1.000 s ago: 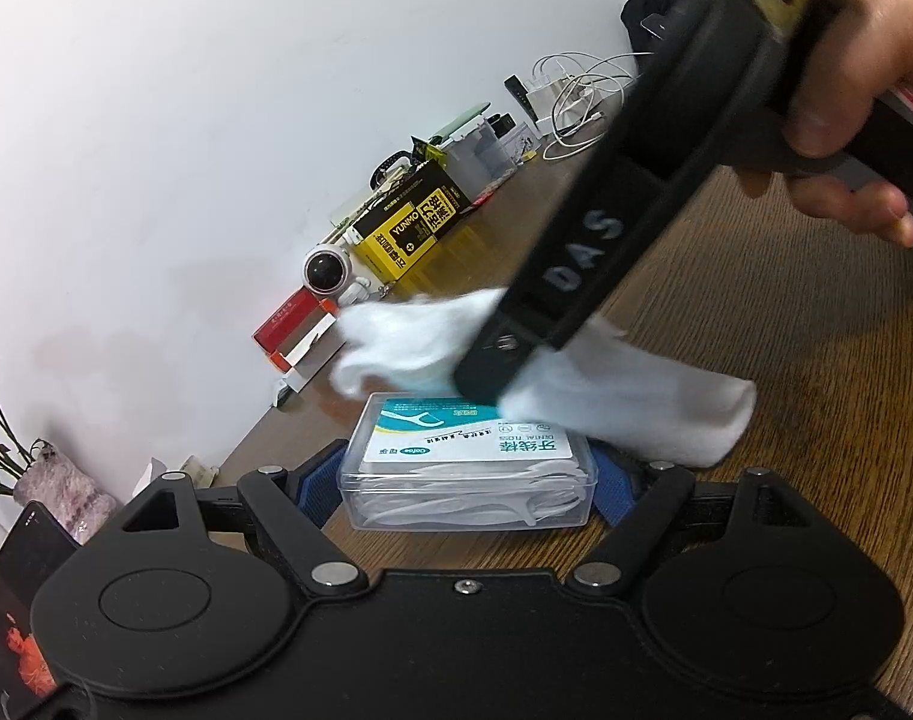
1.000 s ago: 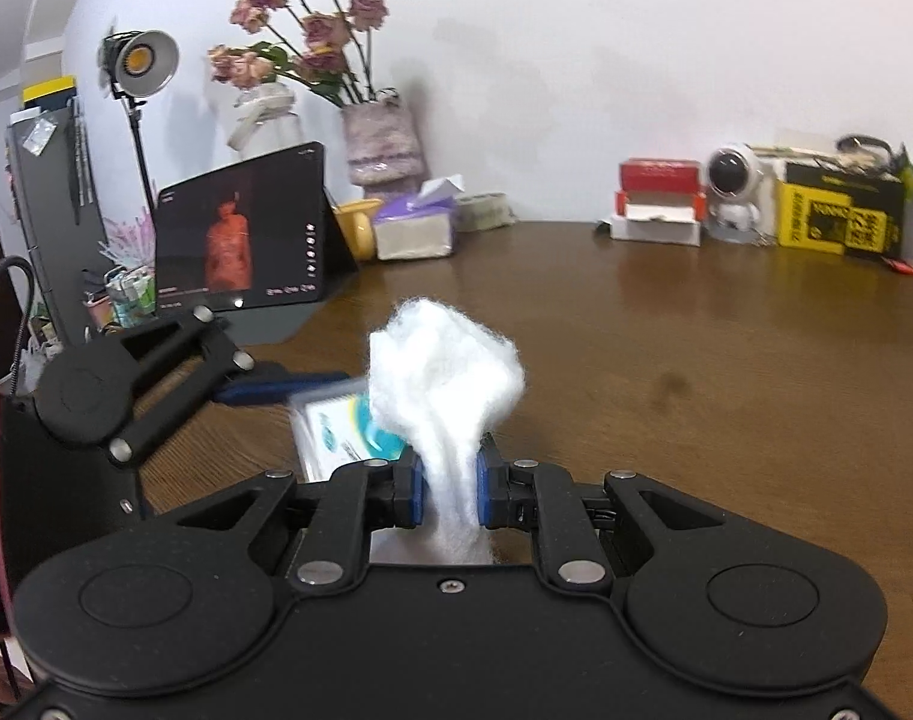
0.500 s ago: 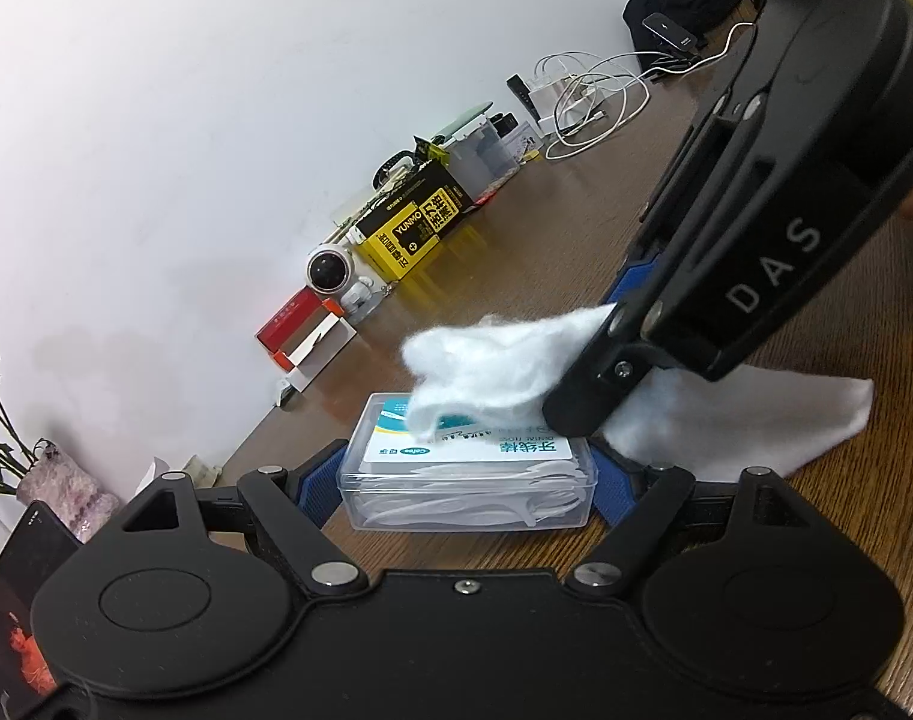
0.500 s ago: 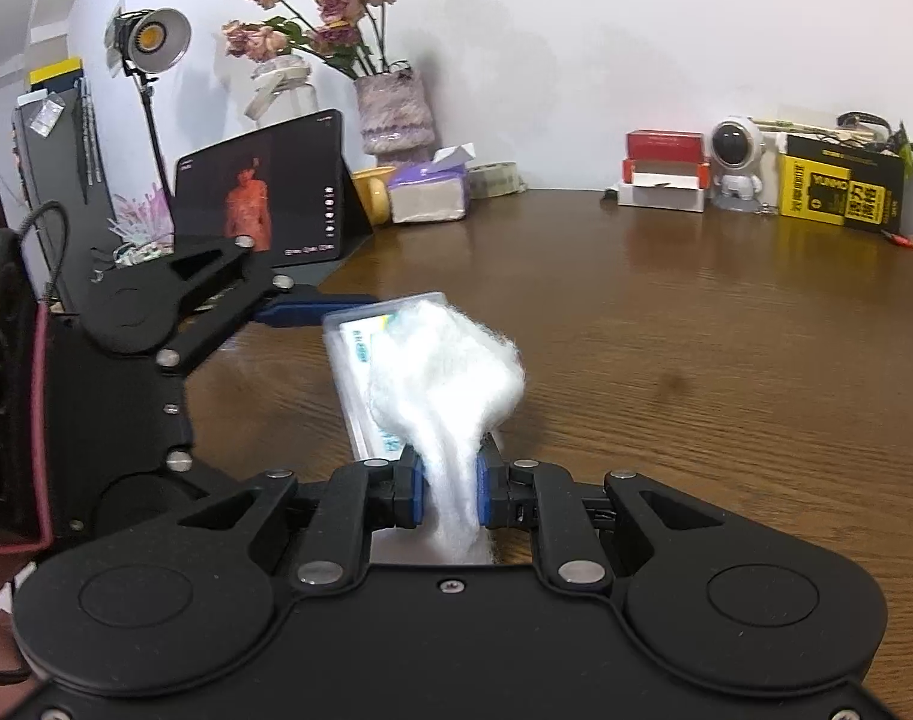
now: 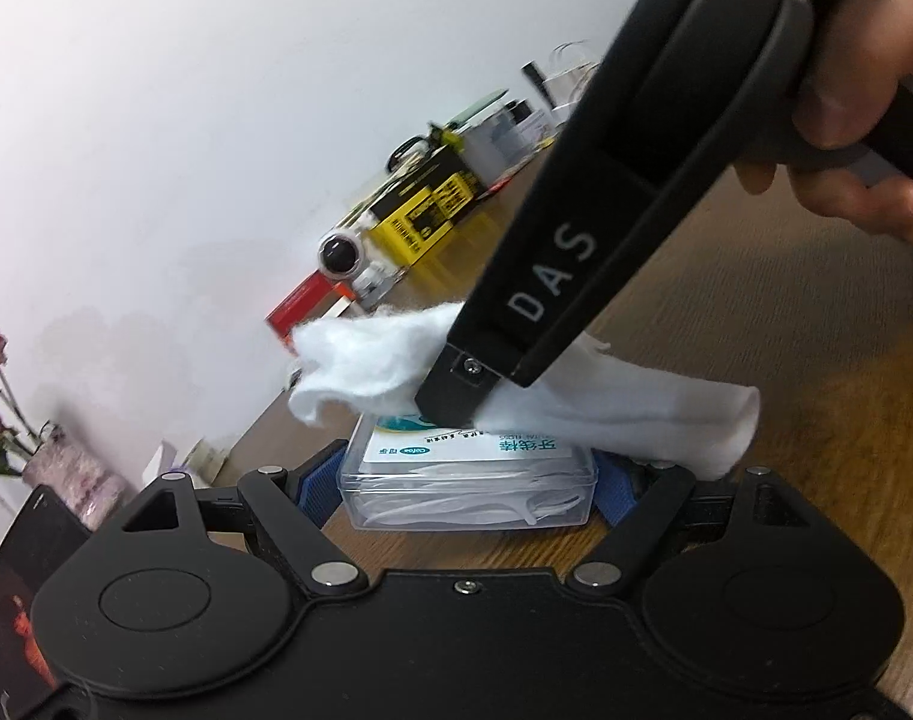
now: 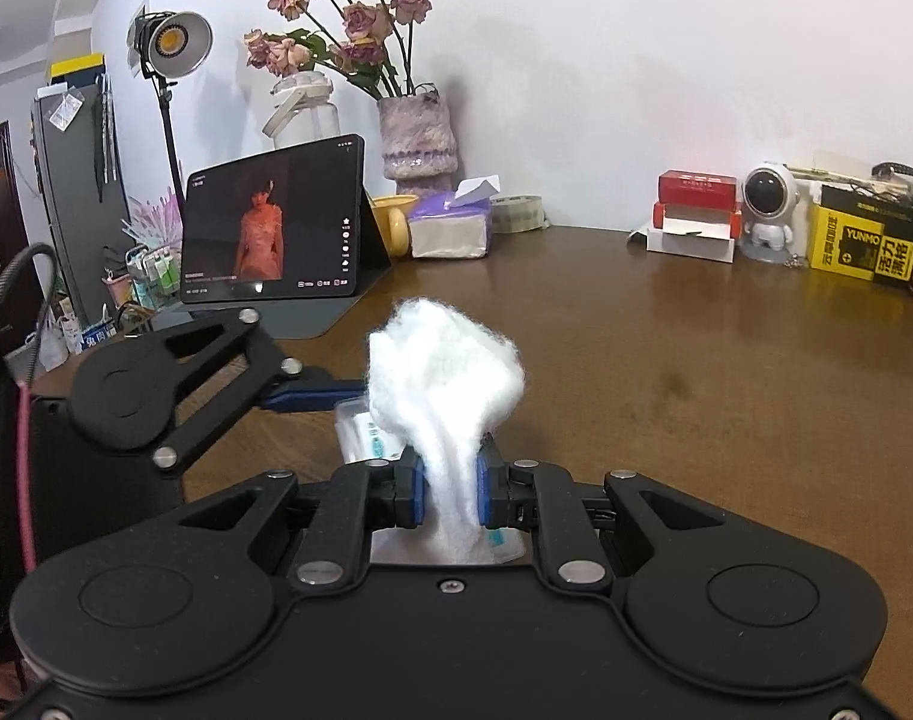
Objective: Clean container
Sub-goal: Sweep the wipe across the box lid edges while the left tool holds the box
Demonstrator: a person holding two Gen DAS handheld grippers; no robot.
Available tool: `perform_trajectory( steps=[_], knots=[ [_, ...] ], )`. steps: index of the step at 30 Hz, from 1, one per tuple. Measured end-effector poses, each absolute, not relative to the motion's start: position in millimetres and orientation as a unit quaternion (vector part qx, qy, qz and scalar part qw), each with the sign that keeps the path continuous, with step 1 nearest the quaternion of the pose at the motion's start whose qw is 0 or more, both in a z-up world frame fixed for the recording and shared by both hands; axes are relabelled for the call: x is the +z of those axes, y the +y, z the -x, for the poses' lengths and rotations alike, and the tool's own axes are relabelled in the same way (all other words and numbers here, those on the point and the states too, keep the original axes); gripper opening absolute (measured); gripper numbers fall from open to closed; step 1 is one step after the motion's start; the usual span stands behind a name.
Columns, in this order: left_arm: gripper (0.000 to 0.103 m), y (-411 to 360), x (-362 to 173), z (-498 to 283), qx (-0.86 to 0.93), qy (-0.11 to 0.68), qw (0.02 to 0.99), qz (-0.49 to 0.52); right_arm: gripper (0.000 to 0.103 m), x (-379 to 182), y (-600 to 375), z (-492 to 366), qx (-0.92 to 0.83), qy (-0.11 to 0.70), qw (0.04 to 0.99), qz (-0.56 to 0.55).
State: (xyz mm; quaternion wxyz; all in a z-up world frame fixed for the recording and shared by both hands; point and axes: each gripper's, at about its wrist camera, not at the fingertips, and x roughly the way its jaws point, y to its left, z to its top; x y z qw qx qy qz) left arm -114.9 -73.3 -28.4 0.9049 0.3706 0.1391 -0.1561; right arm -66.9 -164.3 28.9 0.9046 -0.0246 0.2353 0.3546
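My left gripper (image 5: pixel 468 480) is closed on the one clear plastic container (image 5: pixel 465 489), its blue fingers (image 5: pixel 318 480) pressing both short ends, the box sitting square between them on the wooden table (image 5: pixel 786 324). My right gripper (image 6: pixel 447 489) pinches a single white cloth (image 6: pixel 444 372) tight and presses it on the container's lid from above, the wad spilling past both fingertips.

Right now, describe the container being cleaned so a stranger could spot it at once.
On the brown wooden table, find the left hand-held gripper; the small clear plastic box is clamped between its blue pads. A white cotton cloth lies across its lid. Unlike the cardboard boxes by the wall, it is see-through, with white floss picks inside and a teal-and-white label.
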Motion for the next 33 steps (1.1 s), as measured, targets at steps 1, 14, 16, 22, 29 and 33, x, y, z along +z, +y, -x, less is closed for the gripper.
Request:
perform_trajectory(
  steps=[1, 14, 16, 22, 29, 33],
  knots=[
    [0.081, -73, -28, 113, -0.149, 0.143, 0.906, -0.369, 0.017, 29, -162, 63, 0.357, 0.236, 0.903, 0.028],
    [0.08, -73, -30, 109, -0.098, 0.162, 0.913, -0.361, 0.017, 14, -165, 58, 0.364, 0.257, 0.894, 0.043],
    [0.08, -74, -31, 110, -0.098, 0.161, 0.913, -0.362, 0.017, 13, -167, 62, 0.367, 0.259, 0.893, 0.043],
    [0.08, -73, -33, 105, -0.098, 0.161, 0.913, -0.361, 0.017, 15, -164, 67, 0.378, 0.254, 0.89, 0.039],
    [0.08, -71, -28, 90, -0.1, 0.16, 0.912, -0.364, 0.017, 25, -151, 60, 0.383, 0.239, 0.891, 0.044],
    [0.08, -72, -27, 91, -0.11, 0.157, 0.911, -0.366, 0.017, 30, -143, 53, 0.374, 0.228, 0.897, 0.052]
  ],
)
